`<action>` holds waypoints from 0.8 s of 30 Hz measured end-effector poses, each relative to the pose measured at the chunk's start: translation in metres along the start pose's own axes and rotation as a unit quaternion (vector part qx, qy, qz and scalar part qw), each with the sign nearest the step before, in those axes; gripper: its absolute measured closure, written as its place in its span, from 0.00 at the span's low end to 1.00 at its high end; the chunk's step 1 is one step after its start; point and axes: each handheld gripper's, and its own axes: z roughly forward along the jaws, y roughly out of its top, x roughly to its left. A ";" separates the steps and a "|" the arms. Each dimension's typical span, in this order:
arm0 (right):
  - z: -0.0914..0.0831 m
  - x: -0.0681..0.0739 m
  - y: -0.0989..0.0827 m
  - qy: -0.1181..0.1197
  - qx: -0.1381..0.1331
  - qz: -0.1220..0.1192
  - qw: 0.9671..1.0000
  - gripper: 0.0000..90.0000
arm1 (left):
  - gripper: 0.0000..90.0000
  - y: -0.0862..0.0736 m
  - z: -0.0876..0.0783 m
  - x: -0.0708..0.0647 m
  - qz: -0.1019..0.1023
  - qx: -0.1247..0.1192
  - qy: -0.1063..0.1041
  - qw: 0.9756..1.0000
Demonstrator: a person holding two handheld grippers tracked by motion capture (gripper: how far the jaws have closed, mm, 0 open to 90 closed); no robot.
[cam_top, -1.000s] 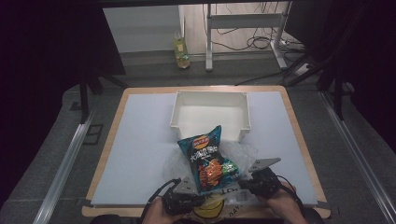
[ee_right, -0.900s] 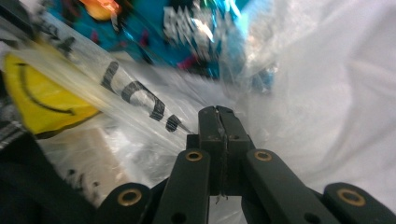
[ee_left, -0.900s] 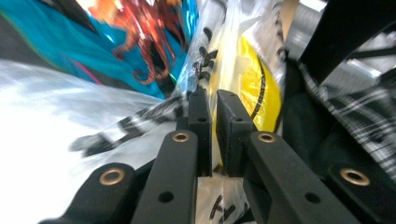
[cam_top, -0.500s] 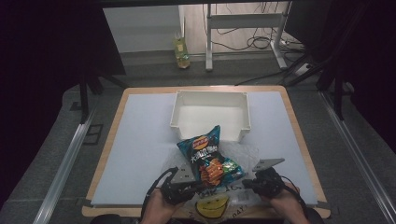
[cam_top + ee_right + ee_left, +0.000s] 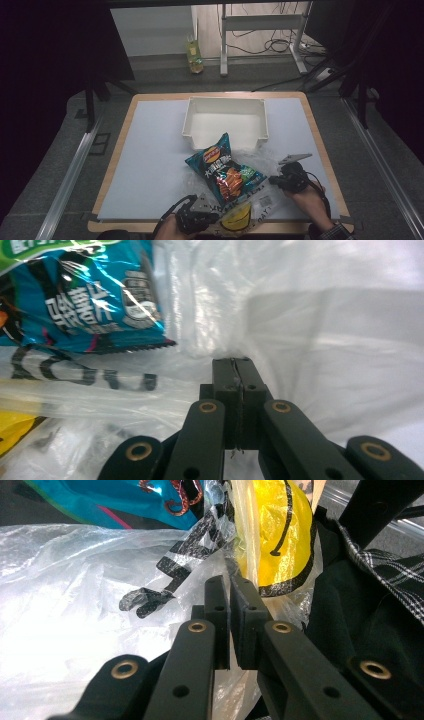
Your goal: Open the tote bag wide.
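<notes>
Here, two grippers pinch the edges of a clear plastic bag (image 5: 250,165) with a chip packet on it.

The left gripper (image 5: 197,218) sits at the near edge of the table (image 5: 150,150), its jaws pressed together on the bag's film beside the yellow smiley print (image 5: 277,525); in the left gripper view the plastic runs right between the two pads. The right gripper (image 5: 289,180) is at the bag's right side, and its jaws are likewise closed tight, with a thin fold of the film caught in the seam between them in the right gripper view. The blue chip packet (image 5: 225,170) lies tilted on the bag, between the two grippers, its top corner just in front of the white tray (image 5: 225,122). The tray stands farther back on the pale mat (image 5: 150,140).
</notes>
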 end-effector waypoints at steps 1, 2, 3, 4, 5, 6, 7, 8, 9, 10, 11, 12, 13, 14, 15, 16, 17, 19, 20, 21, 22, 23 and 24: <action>-0.001 0.000 -0.001 0.000 -0.001 0.000 1.000 0.99 | 0.95 0.001 -0.003 0.001 -0.003 -0.012 -0.003 1.000; -0.001 0.002 -0.003 0.004 0.001 0.000 1.000 0.99 | 0.95 0.004 -0.008 0.002 -0.005 -0.023 -0.002 1.000; -0.002 0.005 -0.005 0.008 0.003 -0.003 1.000 0.99 | 0.95 0.007 -0.013 0.003 -0.006 -0.036 0.002 0.999; -0.003 0.009 -0.008 0.010 0.004 -0.006 1.000 0.99 | 0.94 0.011 -0.018 0.004 -0.006 -0.048 0.008 0.999; -0.005 0.013 -0.010 0.016 0.007 -0.006 1.000 0.99 | 0.94 0.014 -0.023 0.006 -0.006 -0.058 0.017 0.998; -0.006 0.018 -0.014 0.023 0.008 -0.010 1.000 0.99 | 0.94 0.018 -0.026 0.008 -0.007 -0.066 0.026 0.997; -0.007 0.023 -0.017 0.031 0.010 -0.011 0.999 0.99 | 0.94 0.022 -0.029 0.011 -0.010 -0.071 0.035 0.997; -0.008 0.028 -0.020 0.036 0.012 -0.013 0.999 0.99 | 0.94 0.025 -0.030 0.013 -0.013 -0.078 0.041 0.996; -0.009 0.033 -0.023 0.041 0.015 -0.019 0.999 0.99 | 0.93 0.028 -0.030 0.015 -0.015 -0.080 0.047 0.996; -0.010 0.039 -0.026 0.047 0.018 -0.023 0.998 0.99 | 0.93 0.030 -0.027 0.017 -0.017 -0.081 0.046 0.995; -0.011 0.043 -0.028 0.050 0.021 -0.028 0.998 0.99 | 0.93 0.031 -0.023 0.017 -0.018 -0.080 0.034 0.996; -0.012 0.047 -0.030 0.052 0.022 -0.034 0.998 0.99 | 0.94 0.032 -0.018 0.015 -0.015 -0.075 0.022 0.997; -0.012 0.049 -0.031 0.051 0.023 -0.037 0.998 0.99 | 0.94 0.033 -0.011 0.011 -0.008 -0.064 0.018 0.998; -0.012 0.049 -0.031 0.052 0.023 -0.038 0.998 0.99 | 0.94 0.033 -0.004 0.007 -0.001 -0.053 0.013 0.999; -0.012 0.048 -0.031 0.055 0.024 -0.037 0.998 0.99 | 0.94 0.031 0.002 0.002 0.005 -0.042 0.004 0.999; -0.013 0.046 -0.030 0.056 0.026 -0.035 0.997 0.99 | 0.94 0.029 0.005 -0.002 0.010 -0.033 -0.001 0.999; -0.013 0.044 -0.030 0.054 0.026 -0.032 0.998 0.99 | 0.95 0.026 0.008 -0.006 0.015 -0.024 -0.005 1.000; -0.015 0.040 -0.030 0.046 0.022 -0.026 0.998 0.99 | 0.96 0.018 0.012 -0.013 0.026 -0.002 -0.007 1.000; -0.016 0.036 -0.030 0.043 0.021 -0.022 0.999 0.99 | 0.96 0.013 0.014 -0.015 0.028 0.007 -0.008 1.000; -0.016 0.033 -0.030 0.042 0.018 -0.015 0.999 0.99 | 0.97 0.010 0.016 -0.017 0.029 0.015 -0.005 0.999; -0.017 0.030 -0.029 0.040 0.016 -0.011 0.999 0.99 | 0.97 0.007 0.017 -0.018 0.031 0.021 -0.001 0.999; -0.017 0.028 -0.029 0.033 0.014 -0.009 0.999 0.99 | 0.97 0.005 0.017 -0.018 0.032 0.027 0.000 0.999; -0.016 0.025 -0.028 0.025 0.014 -0.010 1.000 0.99 | 0.98 0.004 0.017 -0.017 0.030 0.028 0.000 0.999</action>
